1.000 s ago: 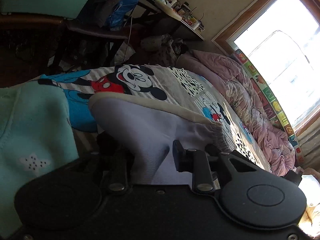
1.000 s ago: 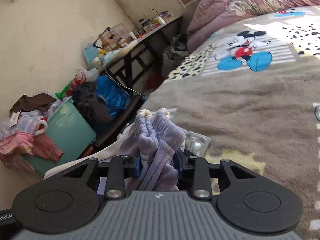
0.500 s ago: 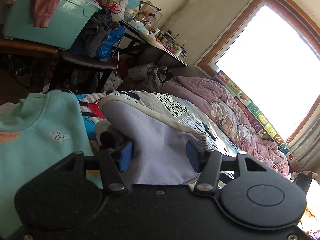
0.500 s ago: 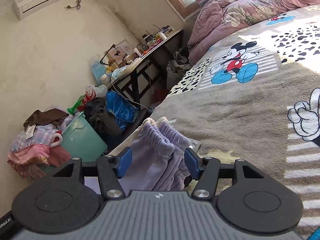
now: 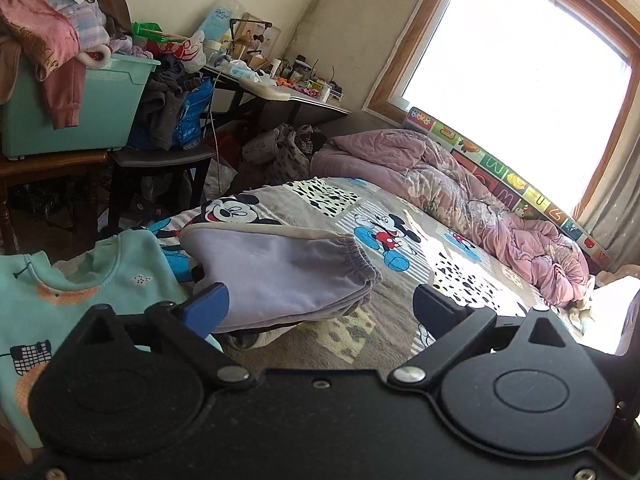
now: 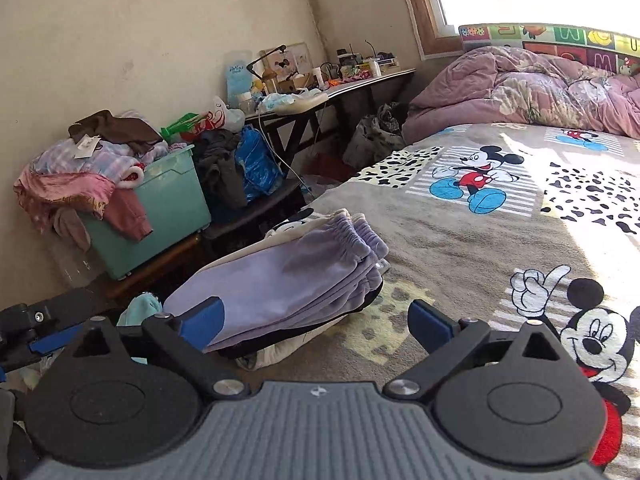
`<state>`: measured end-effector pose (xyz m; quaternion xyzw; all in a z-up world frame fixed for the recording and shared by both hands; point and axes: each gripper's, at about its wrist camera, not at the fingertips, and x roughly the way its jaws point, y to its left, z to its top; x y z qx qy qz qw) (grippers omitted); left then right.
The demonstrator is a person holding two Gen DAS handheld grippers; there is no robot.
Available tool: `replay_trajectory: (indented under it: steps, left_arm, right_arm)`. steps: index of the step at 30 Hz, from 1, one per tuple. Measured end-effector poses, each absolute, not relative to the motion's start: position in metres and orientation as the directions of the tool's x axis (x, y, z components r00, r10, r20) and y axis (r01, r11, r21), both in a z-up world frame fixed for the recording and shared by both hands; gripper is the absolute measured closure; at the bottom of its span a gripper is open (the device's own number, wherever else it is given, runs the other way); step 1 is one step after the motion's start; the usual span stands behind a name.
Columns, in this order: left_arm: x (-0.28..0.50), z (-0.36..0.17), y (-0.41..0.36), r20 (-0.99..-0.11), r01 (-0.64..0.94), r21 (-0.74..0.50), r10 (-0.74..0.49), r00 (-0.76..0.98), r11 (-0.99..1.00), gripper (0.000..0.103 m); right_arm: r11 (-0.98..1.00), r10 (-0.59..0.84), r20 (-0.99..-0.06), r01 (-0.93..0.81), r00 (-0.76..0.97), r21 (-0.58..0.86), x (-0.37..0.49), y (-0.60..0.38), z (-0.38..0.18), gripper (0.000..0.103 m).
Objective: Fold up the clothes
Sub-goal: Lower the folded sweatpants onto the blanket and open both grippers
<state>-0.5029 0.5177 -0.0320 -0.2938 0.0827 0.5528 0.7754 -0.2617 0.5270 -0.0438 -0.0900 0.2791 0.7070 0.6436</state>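
Folded lavender pants [image 5: 280,276] with an elastic waistband lie on a small stack of clothes on the Mickey Mouse bed cover [image 5: 400,216]. They also show in the right wrist view [image 6: 288,284]. My left gripper [image 5: 320,304] is open and empty, pulled back from the pants. My right gripper [image 6: 316,320] is open and empty, also just behind them. A teal sweatshirt [image 5: 72,300] lies to the left of the pants.
A teal bin [image 5: 72,108] heaped with clothes stands on a wooden stool at the left. A cluttered desk [image 5: 280,88] stands against the wall. A pink quilt [image 5: 460,188] lies along the window side of the bed.
Both grippers opened, let go of the lavender pants and drew back. The pants now lie flat on the stack.
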Motion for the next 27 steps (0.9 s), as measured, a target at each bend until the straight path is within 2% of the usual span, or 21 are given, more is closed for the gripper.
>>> replay_trajectory:
  steps: [3,11,13,15,18,22,27]
  left_arm:
    - [-0.494,-0.009,0.502,-0.51,-0.95,-0.245,0.807,0.297,0.195,0.0]
    - [-0.47,0.039,0.469,-0.573,-0.981,-0.062,0.798,0.187,0.185,0.0]
    - [-0.464,0.039,0.466,-0.568,-0.986,-0.034,0.808,0.156,0.166,0.0]
    - [-0.461,0.031,0.461,-0.525,-0.993,-0.005,0.844,0.105,0.121,0.0]
    - [-0.458,0.013,0.458,-0.531,-0.99,0.078,0.845,0.06,0.119,0.0]
    - [-0.462,0.001,0.461,-0.546,-0.987,0.12,0.837,0.026,0.109,0.0]
    - [-0.468,-0.003,0.465,-0.589,-0.994,0.032,0.806,0.068,0.107,0.0]
  right_arm:
    - [0.004,0.861,-0.497,-0.975,-0.109,0.22,-0.268,0.503,-0.023,0.001]
    - [0.036,0.851,-0.523,-0.989,-0.045,0.142,-0.278,0.45,0.017,0.001]
    - [0.041,0.852,-0.523,-0.989,-0.039,0.14,-0.278,0.444,0.021,0.001]
    - [0.047,0.852,-0.522,-0.989,-0.032,0.138,-0.278,0.443,0.025,0.001]
    - [0.068,0.852,-0.523,-0.989,-0.011,0.131,-0.277,0.443,0.026,0.001]
    - [0.107,0.844,-0.536,-0.987,0.025,0.122,-0.278,0.449,0.021,0.001]
    - [0.123,0.829,-0.559,-0.986,0.037,0.116,-0.286,0.455,0.011,0.001]
